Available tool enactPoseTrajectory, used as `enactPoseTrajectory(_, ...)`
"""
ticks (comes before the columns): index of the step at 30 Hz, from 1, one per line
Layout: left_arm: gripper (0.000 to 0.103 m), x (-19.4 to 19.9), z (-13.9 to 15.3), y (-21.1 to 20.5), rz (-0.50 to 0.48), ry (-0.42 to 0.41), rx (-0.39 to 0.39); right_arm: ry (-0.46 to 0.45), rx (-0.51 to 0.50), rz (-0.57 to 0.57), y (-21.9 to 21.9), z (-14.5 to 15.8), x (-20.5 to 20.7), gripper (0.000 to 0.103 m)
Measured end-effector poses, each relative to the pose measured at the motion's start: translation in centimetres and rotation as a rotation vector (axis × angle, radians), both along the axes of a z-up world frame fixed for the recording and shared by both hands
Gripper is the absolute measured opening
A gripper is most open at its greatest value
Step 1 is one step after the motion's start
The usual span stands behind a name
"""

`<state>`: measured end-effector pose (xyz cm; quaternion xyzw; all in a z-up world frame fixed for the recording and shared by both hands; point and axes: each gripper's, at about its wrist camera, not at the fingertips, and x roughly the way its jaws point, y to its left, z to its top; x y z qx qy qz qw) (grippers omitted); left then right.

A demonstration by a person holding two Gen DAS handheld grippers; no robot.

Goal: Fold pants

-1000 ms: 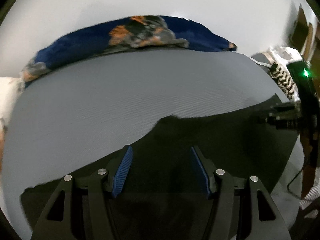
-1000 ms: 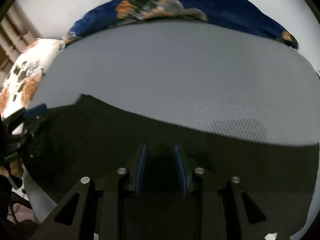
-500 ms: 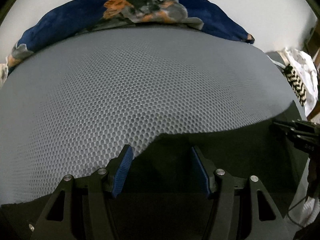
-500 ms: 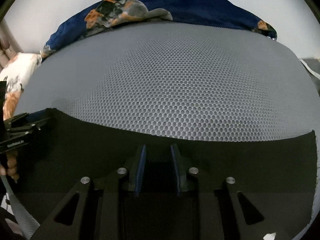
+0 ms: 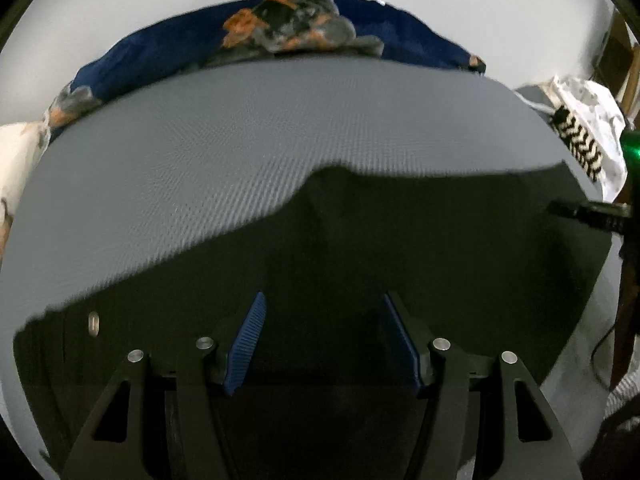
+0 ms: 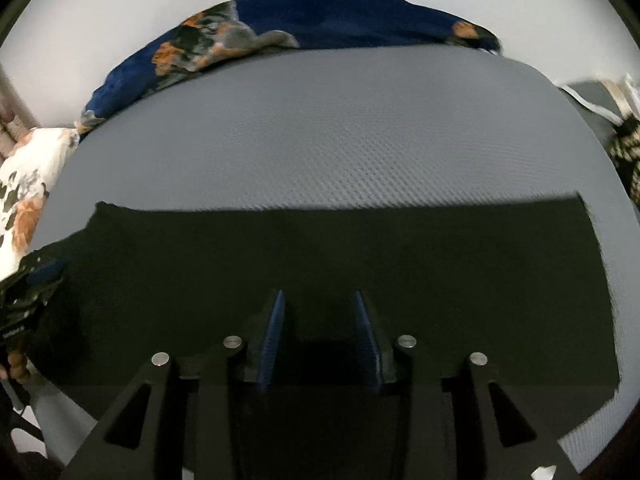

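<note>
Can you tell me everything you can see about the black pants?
The black pants are plain, dark, soft-looking cloth, spread flat on the grey mesh mat. In the right wrist view their far edge runs nearly straight across; in the left wrist view it dips and slants. A small silvery oval bit shows near one edge. Both grippers hang just above them; whether they touch the cloth is too dark to tell.

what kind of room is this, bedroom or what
Probably a bedroom. The black pants lie on a wide grey mesh mat that looks like a bed top, with a blue floral blanket bunched along its far edge and a floral pillow beside it.
</note>
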<state>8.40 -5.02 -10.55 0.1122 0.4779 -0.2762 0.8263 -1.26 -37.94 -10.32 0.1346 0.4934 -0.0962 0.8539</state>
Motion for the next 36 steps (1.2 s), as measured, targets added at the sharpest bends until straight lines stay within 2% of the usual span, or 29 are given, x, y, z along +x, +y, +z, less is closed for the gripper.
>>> enactPoseTrajectory(9,0.061,-2.9,-1.4,2.3,0.083,0.046,0.009,0.046,-0.027,-0.108,-3.9,-1.5,-5.5,0.034)
enactPoseTrajectory(15,0.061,-3.9,-1.6,2.8,0.101,0.028,0.023,0.031,0.017,-0.168,-7.4,-1.6,-9.4,0.031)
enactPoseTrajectory(17,0.061,-3.9,-1.6,2.7,0.108,0.031,0.032,0.032,0.037,-0.175,-8.3,-1.4,-9.7,0.036)
enactPoseTrajectory(20,0.061,-3.9,-1.1,2.6,0.141,0.057,0.018,-0.011,0.103,-0.172,-10.5,-0.3,-10.9,0.036)
enactPoseTrajectory(26,0.065,-4.2,-0.1,1.9,0.176,0.083,-0.011,-0.092,0.242,-0.246,-17.5,1.3,-13.5,0.040)
enactPoseTrajectory(30,0.066,-4.3,0.0,1.3,0.193,0.098,-0.013,-0.097,0.370,-0.270,-22.5,0.6,-14.7,0.040)
enactPoseTrajectory(34,0.066,-4.3,0.2,0.7,0.208,0.101,-0.001,-0.099,0.464,-0.268,-25.0,-0.8,-15.3,0.040)
enactPoseTrajectory(36,0.066,-4.3,0.2,0.7,0.216,0.104,0.004,-0.090,0.480,-0.268,-25.7,-1.5,-15.2,0.040)
